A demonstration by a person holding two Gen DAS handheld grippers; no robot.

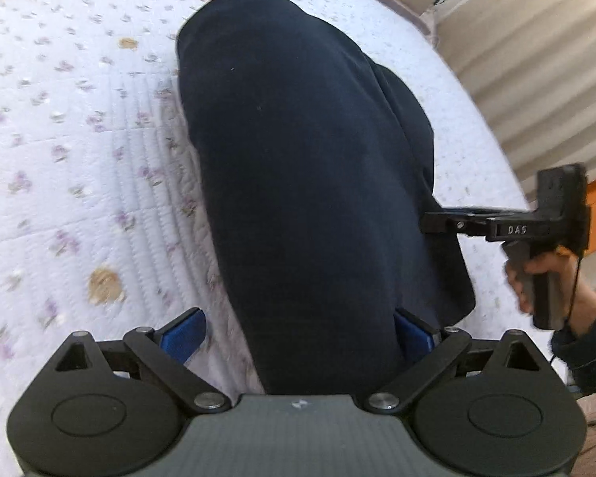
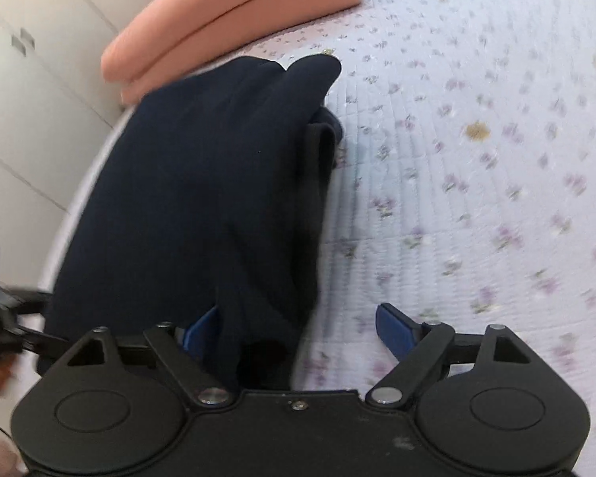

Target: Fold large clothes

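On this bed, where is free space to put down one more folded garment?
Free: the floral quilt on the open side of the navy garment, bare up to its far edge. Crowded: the far corner, where the folded pink blanket borders the garment, and the near end, where the left gripper and right gripper stand open.
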